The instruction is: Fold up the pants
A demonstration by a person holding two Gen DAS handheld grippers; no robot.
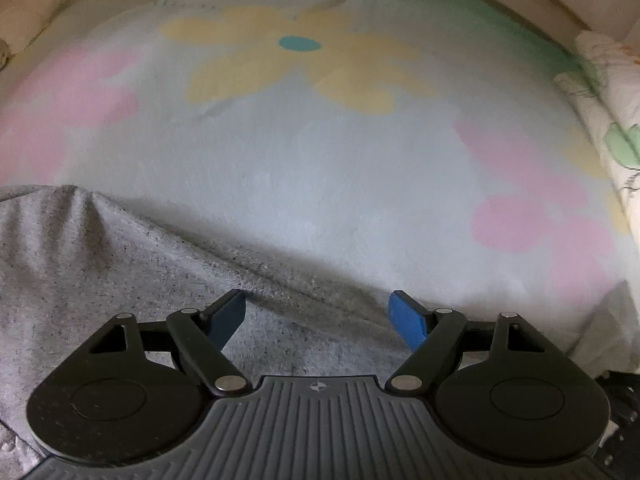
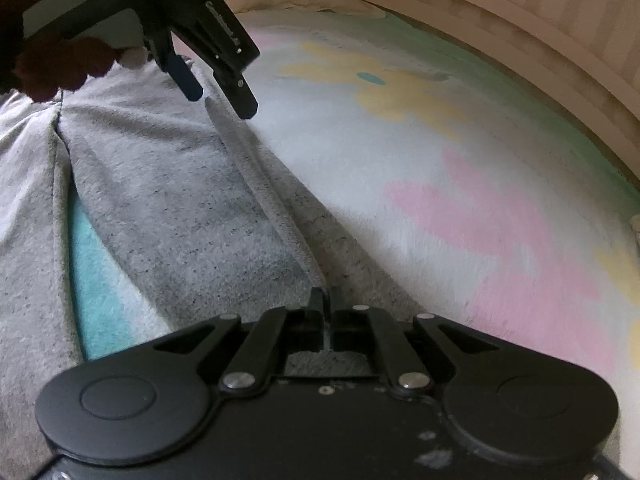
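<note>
pants (image 2: 168, 200): grey, spread on flowered blanket (image 2: 440, 184) | right gripper (image 2: 325, 300): clamped on pants' edge fold | left gripper (image 1: 318, 316): wide, empty, over pants' edge

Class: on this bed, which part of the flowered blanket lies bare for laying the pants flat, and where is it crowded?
Bare: the blanket between the pants edge and the headboard, around the yellow flower. Crowded: over the pants, where both claws work.

Left claw (image 1: 318, 316) spread wide, tilted down; right claw (image 2: 325, 300) closed, angled down.
</note>
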